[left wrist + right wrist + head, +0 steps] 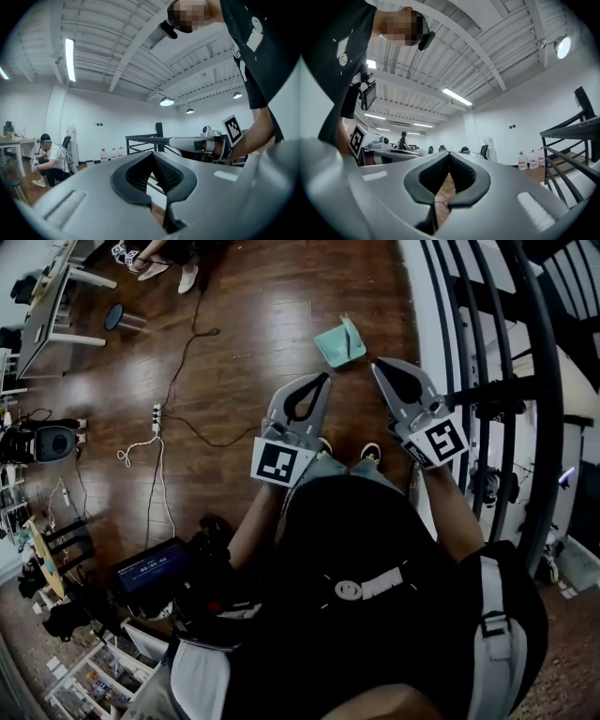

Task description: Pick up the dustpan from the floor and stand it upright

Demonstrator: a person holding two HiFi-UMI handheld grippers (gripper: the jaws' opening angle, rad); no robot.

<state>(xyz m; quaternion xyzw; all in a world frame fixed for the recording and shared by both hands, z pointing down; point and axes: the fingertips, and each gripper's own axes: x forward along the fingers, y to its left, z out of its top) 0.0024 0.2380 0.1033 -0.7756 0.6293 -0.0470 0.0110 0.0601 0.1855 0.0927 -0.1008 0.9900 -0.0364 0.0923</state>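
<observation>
We hold the left gripper (323,378) and right gripper (378,364) high, pinched closed and empty (maybe done), so nothing bumps the dustpan (339,341).

A teal-green dustpan (337,343) is noted on the dark wooden floor (244,362). Its broad pan surface is presented to the head view, with the handle set along its right edge. Whether it is upright cannot be determined.

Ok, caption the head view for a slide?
Left gripper and right gripper, both shut and empty; teal dustpan on the floor beyond them.
</observation>
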